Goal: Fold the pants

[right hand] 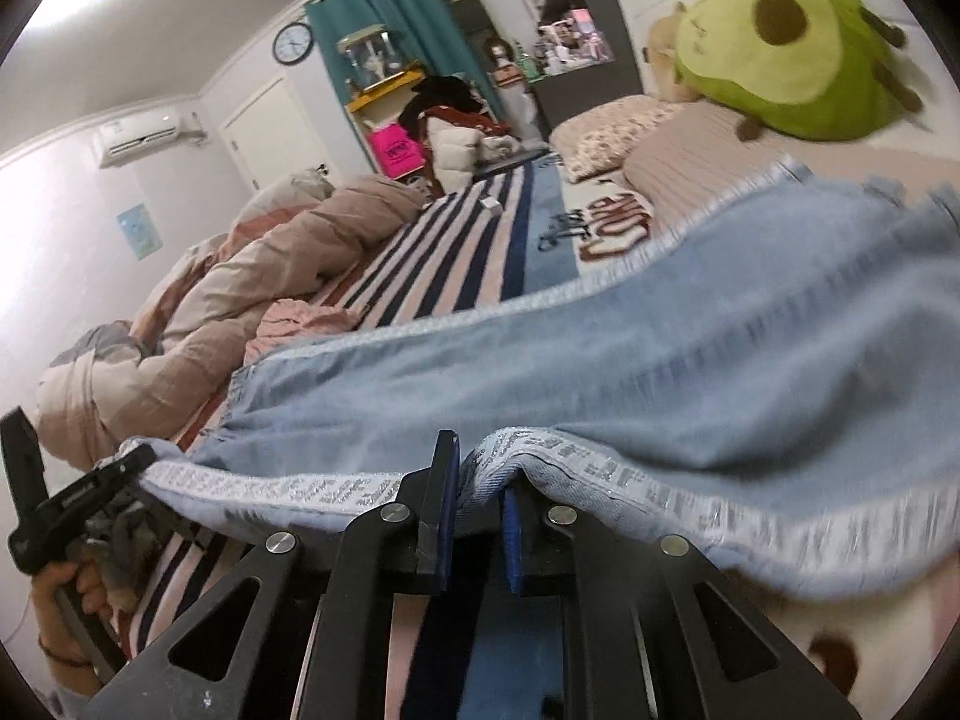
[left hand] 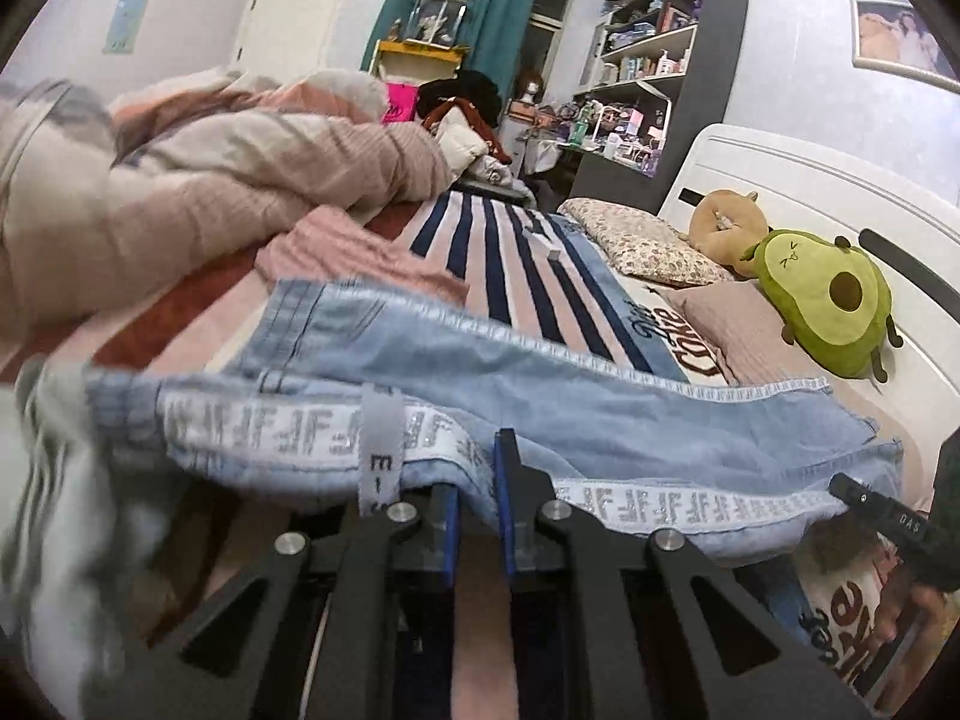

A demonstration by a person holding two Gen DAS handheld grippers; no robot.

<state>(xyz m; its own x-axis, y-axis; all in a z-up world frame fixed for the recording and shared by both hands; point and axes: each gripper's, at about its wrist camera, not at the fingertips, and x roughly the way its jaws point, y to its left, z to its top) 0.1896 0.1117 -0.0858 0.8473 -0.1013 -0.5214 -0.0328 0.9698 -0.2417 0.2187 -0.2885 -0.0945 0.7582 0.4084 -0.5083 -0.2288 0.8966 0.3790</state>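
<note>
Light blue denim pants point(left hand: 540, 396) with a white lettered side stripe lie stretched across the striped bed. My left gripper point(left hand: 477, 480) is shut on the striped side edge near the waist end, lifting it a little. My right gripper point(right hand: 480, 480) is shut on the same striped edge of the pants point(right hand: 660, 360) further along the leg. The right gripper also shows at the right edge of the left wrist view point(left hand: 882, 510). The left gripper shows at the lower left of the right wrist view point(right hand: 90, 498). The far edge of the pants rests on the bed.
A rumpled pink duvet point(left hand: 210, 180) is heaped on the left side of the bed. A pink folded cloth point(left hand: 354, 258) lies beyond the pants. Pillows point(left hand: 642, 240) and an avocado plush point(left hand: 828, 300) sit by the white headboard point(left hand: 810, 180). Shelves stand behind.
</note>
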